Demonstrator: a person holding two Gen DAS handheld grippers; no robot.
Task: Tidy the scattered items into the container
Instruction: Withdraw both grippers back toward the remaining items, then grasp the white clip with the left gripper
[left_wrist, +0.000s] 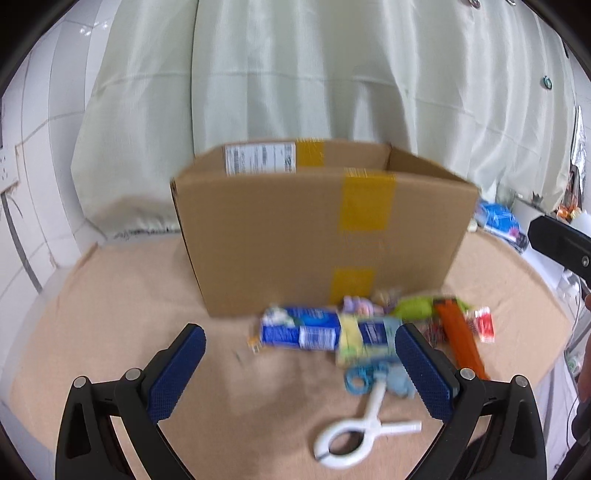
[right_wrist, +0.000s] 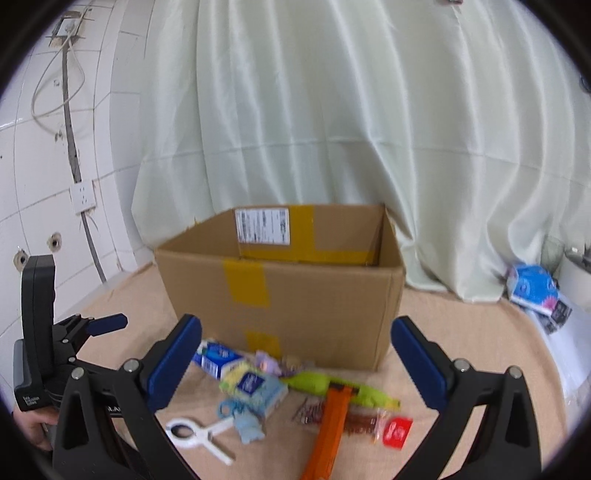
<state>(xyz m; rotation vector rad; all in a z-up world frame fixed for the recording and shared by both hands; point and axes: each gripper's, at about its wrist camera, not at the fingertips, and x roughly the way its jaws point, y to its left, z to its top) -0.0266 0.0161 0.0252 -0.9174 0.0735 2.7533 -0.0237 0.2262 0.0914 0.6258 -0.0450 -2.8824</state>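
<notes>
- Hovering with nothing gripped: left tongs (left_wrist: 300, 354) stand wide apart, pads bare; right tongs (right_wrist: 296, 352) likewise spread wide and empty.
- Between and just beyond the left pads lies the scatter; the white clip (left_wrist: 360, 435) is nearest, lying flat on the counter (left_wrist: 110, 295), ring end toward the camera, long axis running roughly away from the tongs.
- In the right wrist view the orange stick (right_wrist: 330, 424) lies below and between the right pads, long axis pointing roughly along the tongs toward the box — judged the easier pick for the right hand.
- Further out: blue carton (left_wrist: 299, 330) lies crosswise to the left tongs, with a yellow-and-blue packet (right_wrist: 253, 387) beside it, a green item (right_wrist: 332, 386) and a red sachet (right_wrist: 397, 430) to the right of the heap.
- Cardboard box (left_wrist: 321, 236) stands open-topped directly behind the pile, touching or nearly touching its far edge; contents not visible.
- Judgement: left hand is nearer the clip and carton, right hand nearer the orange stick and sachet — a crosswise grip on the stick looks to need little wrist turn.
- Blur softens small items; some unidentified.
</notes>
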